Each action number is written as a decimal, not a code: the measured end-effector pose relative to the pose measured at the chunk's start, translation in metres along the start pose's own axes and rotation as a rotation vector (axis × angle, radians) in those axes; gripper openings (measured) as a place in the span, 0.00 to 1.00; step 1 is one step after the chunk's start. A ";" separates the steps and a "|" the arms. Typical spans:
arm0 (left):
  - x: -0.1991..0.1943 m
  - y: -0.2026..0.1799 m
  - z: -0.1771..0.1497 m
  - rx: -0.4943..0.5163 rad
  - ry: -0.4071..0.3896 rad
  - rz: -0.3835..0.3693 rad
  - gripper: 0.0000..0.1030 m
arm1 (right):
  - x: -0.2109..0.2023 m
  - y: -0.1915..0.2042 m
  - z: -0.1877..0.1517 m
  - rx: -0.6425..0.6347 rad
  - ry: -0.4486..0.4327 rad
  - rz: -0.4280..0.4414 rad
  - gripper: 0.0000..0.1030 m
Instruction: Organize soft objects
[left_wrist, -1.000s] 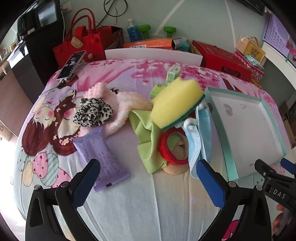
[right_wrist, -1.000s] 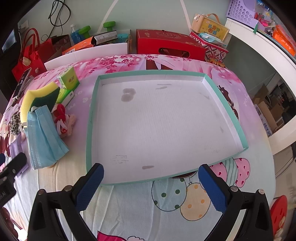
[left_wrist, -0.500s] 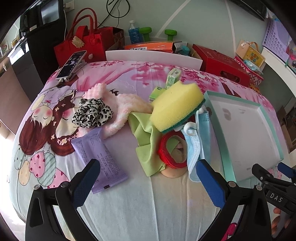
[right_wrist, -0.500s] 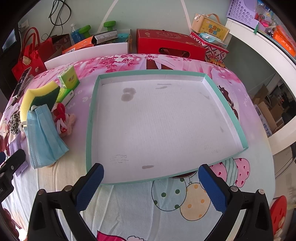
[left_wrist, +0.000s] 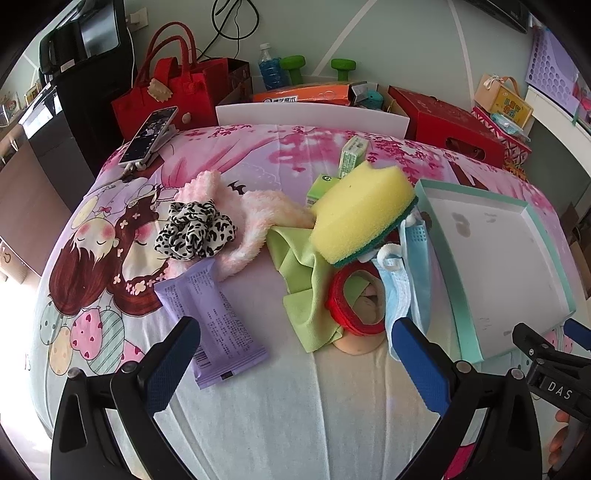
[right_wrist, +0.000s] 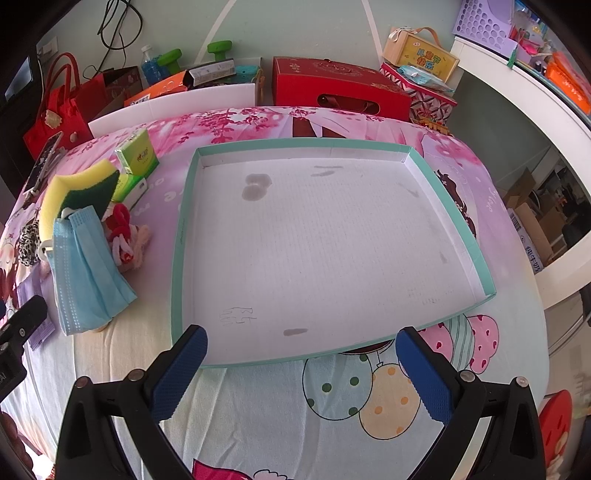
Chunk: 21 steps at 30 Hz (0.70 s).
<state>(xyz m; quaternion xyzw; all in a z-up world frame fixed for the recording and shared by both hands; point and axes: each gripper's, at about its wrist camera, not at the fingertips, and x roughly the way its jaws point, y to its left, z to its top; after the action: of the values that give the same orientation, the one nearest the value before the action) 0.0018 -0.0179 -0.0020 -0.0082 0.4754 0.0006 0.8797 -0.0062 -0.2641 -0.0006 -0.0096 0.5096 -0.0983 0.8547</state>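
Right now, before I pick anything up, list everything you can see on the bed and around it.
tray: 1, teal rim, white inside, nothing in it, right side of bed
sponge: 1, yellow with green pad, atop the pile
face masks: light blue, beside tray
green cloth: 1, under sponge
red ring: 1, on cloth
scrunchie: 1, leopard print
fluffy cloth: 1, pink
purple packet: 1, near left gripper
tissue packs: 2, green, behind sponge
phone: 1, far left corner
red bag: 1, behind bed
red box: 1, behind bed
left gripper: open
right gripper: open
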 end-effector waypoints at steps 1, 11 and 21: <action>0.000 0.000 0.000 0.002 0.001 0.003 1.00 | 0.000 0.000 0.001 0.000 0.000 0.000 1.00; 0.002 0.003 0.000 -0.012 0.018 0.010 1.00 | 0.002 0.000 -0.001 -0.002 0.000 0.000 1.00; 0.003 0.006 0.000 -0.020 0.026 0.026 1.00 | 0.001 0.001 0.000 -0.003 0.002 -0.002 1.00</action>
<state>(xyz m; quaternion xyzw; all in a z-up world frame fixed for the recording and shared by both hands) 0.0033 -0.0123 -0.0042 -0.0110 0.4869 0.0168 0.8732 -0.0055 -0.2630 -0.0017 -0.0113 0.5106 -0.0982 0.8541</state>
